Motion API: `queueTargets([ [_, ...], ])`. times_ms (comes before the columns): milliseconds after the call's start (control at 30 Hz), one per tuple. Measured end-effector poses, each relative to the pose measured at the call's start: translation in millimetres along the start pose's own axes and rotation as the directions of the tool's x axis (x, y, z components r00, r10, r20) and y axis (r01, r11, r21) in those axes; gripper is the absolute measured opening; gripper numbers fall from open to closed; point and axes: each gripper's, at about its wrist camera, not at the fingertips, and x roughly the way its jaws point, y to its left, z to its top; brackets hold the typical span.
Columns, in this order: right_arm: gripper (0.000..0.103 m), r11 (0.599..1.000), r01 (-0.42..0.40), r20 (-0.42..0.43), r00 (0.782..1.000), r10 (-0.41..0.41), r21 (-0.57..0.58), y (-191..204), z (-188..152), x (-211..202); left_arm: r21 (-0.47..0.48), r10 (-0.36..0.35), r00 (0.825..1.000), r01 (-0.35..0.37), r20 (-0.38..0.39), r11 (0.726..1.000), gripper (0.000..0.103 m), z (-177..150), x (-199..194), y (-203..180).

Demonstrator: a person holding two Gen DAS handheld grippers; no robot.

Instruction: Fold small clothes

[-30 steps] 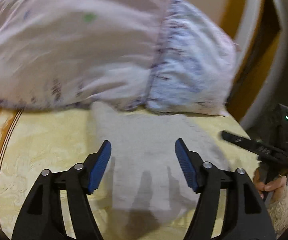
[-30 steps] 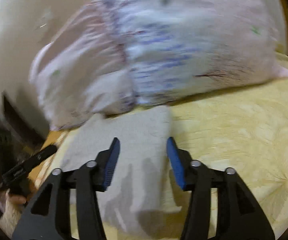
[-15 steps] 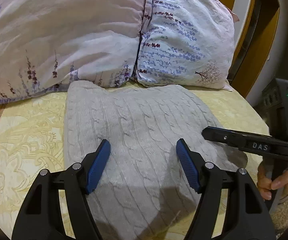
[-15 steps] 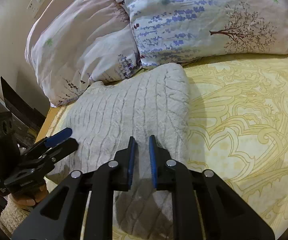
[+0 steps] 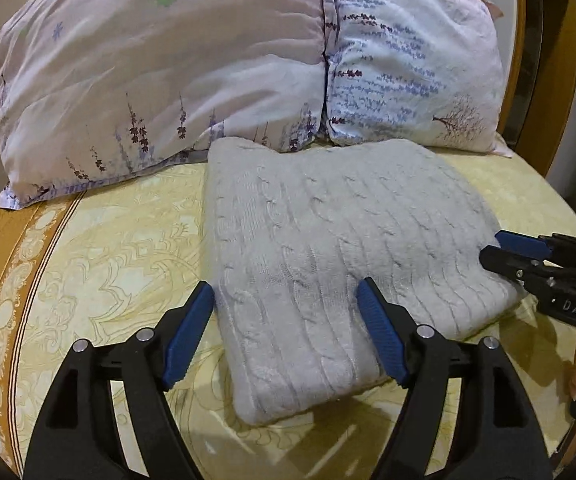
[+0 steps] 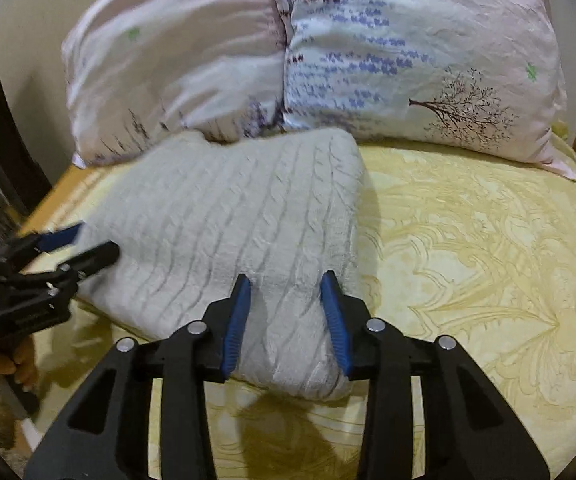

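Since half a second ago the right tongs [image 6: 286,322] have spread from nearly together to well apart, and both pairs have drawn back toward the sweater's near edge.

Left tongs [image 5: 286,334] — blue pads wide apart, gripping nothing, straddling the near left corner of the sweater [image 5: 339,264]; whether the pads touch the knit cannot be told. Right tongs in their own view sit over the near right corner, empty; from the left wrist view they enter at the right edge [image 5: 499,248], tips at the sweater's right border, the rest of the tool cut off by the frame.

Sweater: grey cable-knit, folded into a thick rectangle, lying flat on the yellow patterned bedspread [image 5: 108,264]. Long axis runs from the tongs toward the pillows; cable ribs follow the same line. No sleeves or neckline can be made out.

Far end of the sweater touches two floral pillows — pink pillow [image 5: 160,68] left, white lavender-print pillow [image 5: 411,60] right. Their prints are blurred in the right wrist view.
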Motion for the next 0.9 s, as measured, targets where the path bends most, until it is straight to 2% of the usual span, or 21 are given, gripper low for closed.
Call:
queueTargets([
  [133,0.038,0.999,0.042,0.004,0.999,-0.041,-0.027,5.2,-2.4,6.1,-0.017,0.0,1.0,0.0,-0.021,1.0,0.079,0.5,5.9,3.3],
  [267,0.045,0.999,-0.006,0.033,0.999,0.005,0.036,-2.8,-3.5,-9.0,-0.067,-0.037,0.999,0.035,-0.028,0.997,0.081,-1.7,-1.6,12.7],
  [333,0.069,0.997,-0.002,0.069,0.998,-0.003,0.074,-6.6,-6.3,-23.1,-0.081,-0.024,1.0,0.023,-0.01,0.996,0.087,-4.0,-12.3,19.3],
  [467,0.092,0.994,0.033,0.128,0.991,-0.045,0.101,-8.4,-14.5,-47.4,-0.105,0.007,0.999,-0.004,0.036,0.994,0.102,-13.5,-37.6,33.3],
  [500,0.099,0.993,0.047,0.142,0.988,-0.063,0.11,-7.7,-18.1,-53.9,-0.109,0.018,0.999,-0.013,0.046,0.994,0.102,-18.3,-44.0,36.6],
  [600,0.101,0.99,0.084,0.147,0.984,-0.1,0.114,-2.2,-25.4,-60.8,-0.125,0.025,0.999,-0.02,0.043,0.992,0.102,-29.8,-54.0,40.5],
  [667,0.101,0.986,0.115,0.111,0.986,-0.128,0.119,3.3,-31.0,-58.2,-0.137,0.022,1.0,-0.019,0.018,0.99,0.102,-36.7,-53.9,40.0],
  [800,0.101,0.987,0.101,0.042,0.993,-0.106,0.122,15.0,-42.9,-47.5,-0.141,0.028,0.999,-0.034,-0.044,0.989,0.102,-49.9,-47.4,28.7],
  [900,0.101,0.987,0.107,0.021,0.994,-0.111,0.116,21.7,-48.2,-43.1,-0.138,0.031,0.998,-0.038,-0.056,0.99,0.102,-55.2,-45.4,21.5],
])
